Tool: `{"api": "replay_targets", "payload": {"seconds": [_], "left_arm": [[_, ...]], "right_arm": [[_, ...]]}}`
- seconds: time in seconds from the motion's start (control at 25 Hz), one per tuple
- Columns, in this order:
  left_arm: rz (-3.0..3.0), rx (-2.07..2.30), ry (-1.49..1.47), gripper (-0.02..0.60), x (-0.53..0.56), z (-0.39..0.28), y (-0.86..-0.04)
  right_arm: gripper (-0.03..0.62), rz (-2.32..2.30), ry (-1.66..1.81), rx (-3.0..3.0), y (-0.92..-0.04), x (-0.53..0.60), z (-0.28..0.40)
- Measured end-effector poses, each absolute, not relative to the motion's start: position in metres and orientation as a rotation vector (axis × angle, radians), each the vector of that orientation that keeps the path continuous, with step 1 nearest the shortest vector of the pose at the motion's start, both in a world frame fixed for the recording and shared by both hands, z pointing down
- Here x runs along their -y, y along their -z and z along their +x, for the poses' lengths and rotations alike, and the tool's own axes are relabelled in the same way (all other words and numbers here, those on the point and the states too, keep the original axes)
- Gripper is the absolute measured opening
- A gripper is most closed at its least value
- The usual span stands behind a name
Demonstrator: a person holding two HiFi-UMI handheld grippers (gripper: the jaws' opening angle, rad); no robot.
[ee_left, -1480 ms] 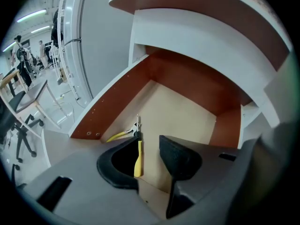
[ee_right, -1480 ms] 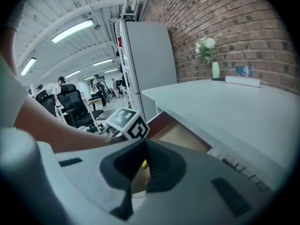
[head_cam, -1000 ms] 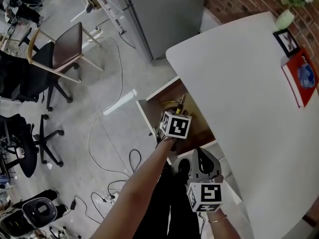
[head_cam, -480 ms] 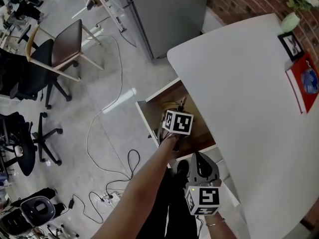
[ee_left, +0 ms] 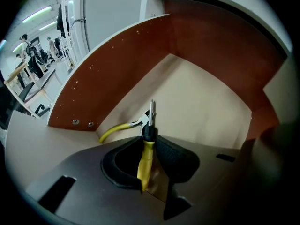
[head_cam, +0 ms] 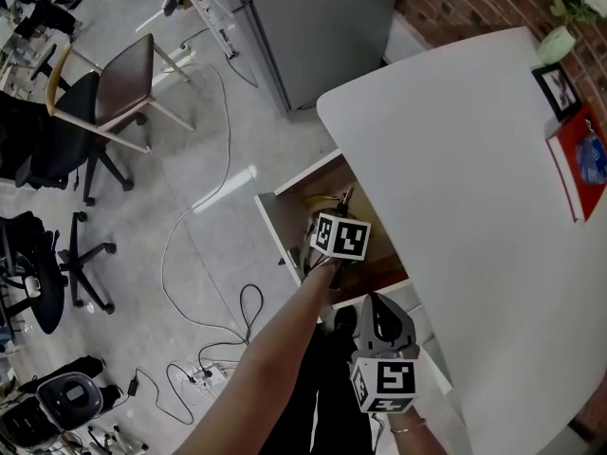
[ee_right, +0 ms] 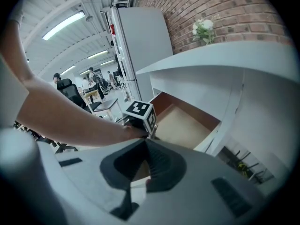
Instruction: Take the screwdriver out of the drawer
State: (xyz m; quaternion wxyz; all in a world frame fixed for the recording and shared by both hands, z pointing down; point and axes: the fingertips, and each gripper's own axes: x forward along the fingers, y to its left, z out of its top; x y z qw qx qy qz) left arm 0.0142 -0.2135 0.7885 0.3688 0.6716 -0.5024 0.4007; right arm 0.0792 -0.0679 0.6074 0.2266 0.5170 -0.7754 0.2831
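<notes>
Screwdriver [ee_left: 145,157] between closing left gripper [ee_left: 149,143] fingers [ee_left: 177,156], shaft pointing into drawer [ee_left: 201,102]

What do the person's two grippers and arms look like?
The left gripper has a dark grey-brown shell and black padded fingers. The right gripper has a light grey shell and similar black fingers. Each carries a white cube with black square markers. The left forearm is bare, with no sleeve showing.

The screwdriver [ee_left: 146,156] had a yellow handle and black collar; the drawer [ee_left: 108,78], reddish-brown walls and beige floor; the bench [head_cam: 474,178] was white.
</notes>
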Motion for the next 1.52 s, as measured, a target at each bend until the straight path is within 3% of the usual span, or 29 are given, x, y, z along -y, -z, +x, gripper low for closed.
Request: {"api": "replay_targets", "payload": {"seconds": [0.8,1.52], "left_arm": [[1.777,1.303,-1.002,0.072,0.212,0.017,-0.775],[1.889,1.390,-0.767,0.072,0.202,-0.004,-0.682]], "right_arm": [[0.002,1.437,-0.796,2.097,-0.614,0.068,0.088],[0.002,1.416,-0.723,2.118,-0.591,0.065,0.082]]}}
